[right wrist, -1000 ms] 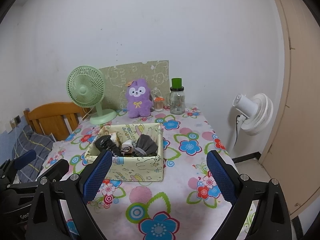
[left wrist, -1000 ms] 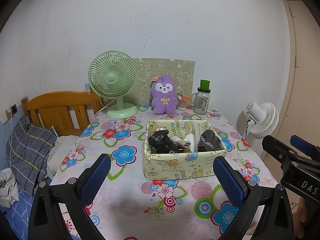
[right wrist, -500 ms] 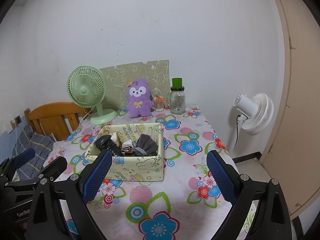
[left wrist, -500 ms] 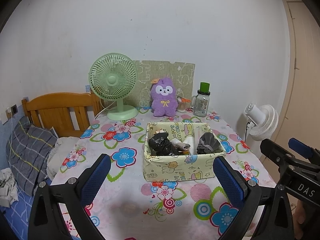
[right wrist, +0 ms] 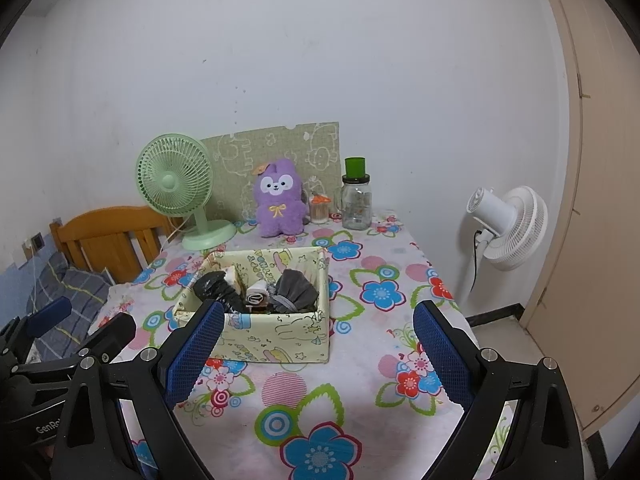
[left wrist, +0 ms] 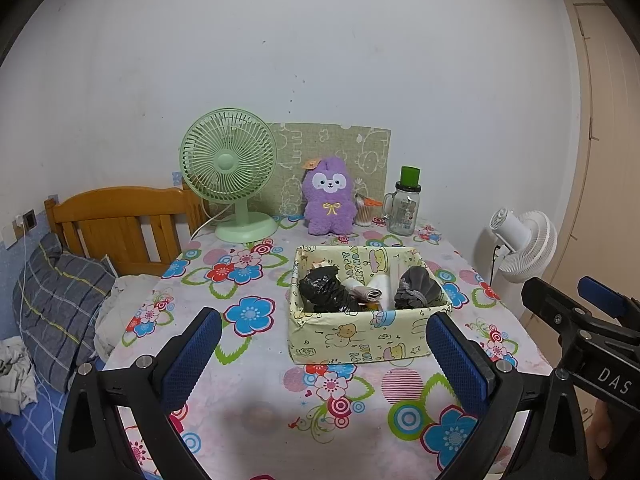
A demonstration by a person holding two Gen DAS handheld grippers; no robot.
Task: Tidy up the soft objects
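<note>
A pale yellow cartoon-print fabric box stands mid-table and holds rolled soft items: a black bundle, a white roll and a grey bundle. A purple plush toy sits upright at the back. My left gripper is open and empty, in front of the box. My right gripper is open and empty, in front of the box and to its right.
The table has a floral cloth. At the back stand a green desk fan, a glass jar with a green lid and a patterned board. A wooden bed headboard is left, a white floor fan right.
Both grippers have drawn back a little from the box, which now looks slightly farther. Both stay open and empty.
</note>
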